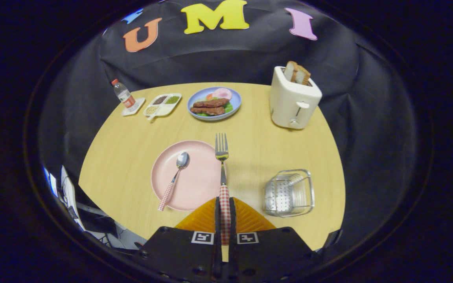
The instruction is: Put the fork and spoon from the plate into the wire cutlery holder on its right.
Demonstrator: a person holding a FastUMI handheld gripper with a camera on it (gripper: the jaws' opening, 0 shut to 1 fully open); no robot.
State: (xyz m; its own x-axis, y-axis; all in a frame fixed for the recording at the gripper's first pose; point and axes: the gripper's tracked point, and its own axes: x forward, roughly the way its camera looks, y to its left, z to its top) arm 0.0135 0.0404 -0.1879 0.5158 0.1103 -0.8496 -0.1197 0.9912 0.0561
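Clamping the red-and-white checked handle of a silver fork (222, 173), the hand-held gripper (225, 212) at the bottom centre of the frame has both fingers pressed together on it, and the fork runs straight ahead from between them, tines pointing away, above the right rim of the plate. Just left of the fingers lies a round pale pink plate (189, 177) on the light wooden table (124, 157), with a silver spoon with a matching checked handle (174, 179) resting across it, bowl toward the far side. Right of the fingers, near them, stands the clear wire cutlery holder (289, 192), well apart from the fork. Farther off, toward the upper centre, sit a blue plate of food (214, 103), a white divided tray of seasonings (162, 104), a small bottle (124, 95) and, at upper right, a cream toaster (293, 103) with bread slices.
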